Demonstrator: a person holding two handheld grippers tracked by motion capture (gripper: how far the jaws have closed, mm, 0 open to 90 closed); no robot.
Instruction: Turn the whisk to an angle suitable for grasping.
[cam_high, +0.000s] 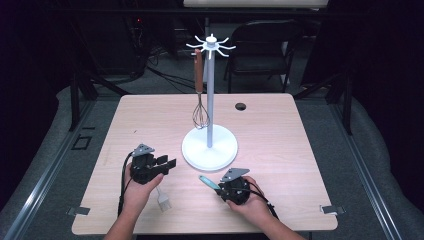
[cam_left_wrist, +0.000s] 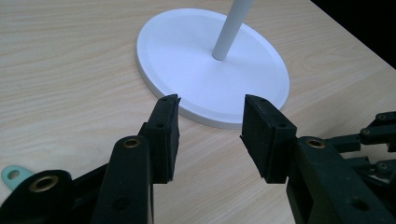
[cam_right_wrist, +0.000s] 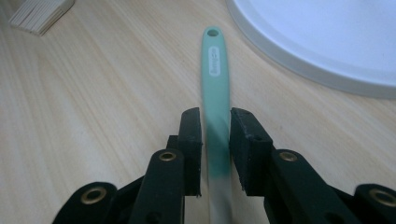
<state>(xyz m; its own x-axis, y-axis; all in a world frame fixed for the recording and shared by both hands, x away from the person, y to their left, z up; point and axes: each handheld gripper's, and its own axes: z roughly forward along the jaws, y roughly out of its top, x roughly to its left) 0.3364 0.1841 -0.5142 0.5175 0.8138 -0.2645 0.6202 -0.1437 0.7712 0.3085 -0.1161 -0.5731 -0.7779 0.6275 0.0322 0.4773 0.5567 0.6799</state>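
Resting on pale wood table (cam_high: 280, 125), left hand-held gripper (cam_high: 169, 163) gapes empty; right hand-held gripper (cam_right_wrist: 215, 140) straddles green handle (cam_right_wrist: 215, 74) loosely.

My wooden table in a dark room

Pale wood table (cam_high: 280, 150) fills the frame's centre; grey floor (cam_high: 370, 150) surrounds it, a black chair (cam_high: 262, 47) stands upper right, and cables (cam_high: 165, 75) trail upper left.

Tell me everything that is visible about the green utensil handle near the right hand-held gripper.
The green utensil handle is slim, mint-coloured and looks like smooth plastic or silicone. Its rounded far end has a small hanging hole, with a pale label below it. It lies flat on the wooden table, pointing toward the white stand base without touching it. Its near part runs between the jaws of the right hand-held gripper; whether the pads press on it cannot be told. Its working end is hidden.
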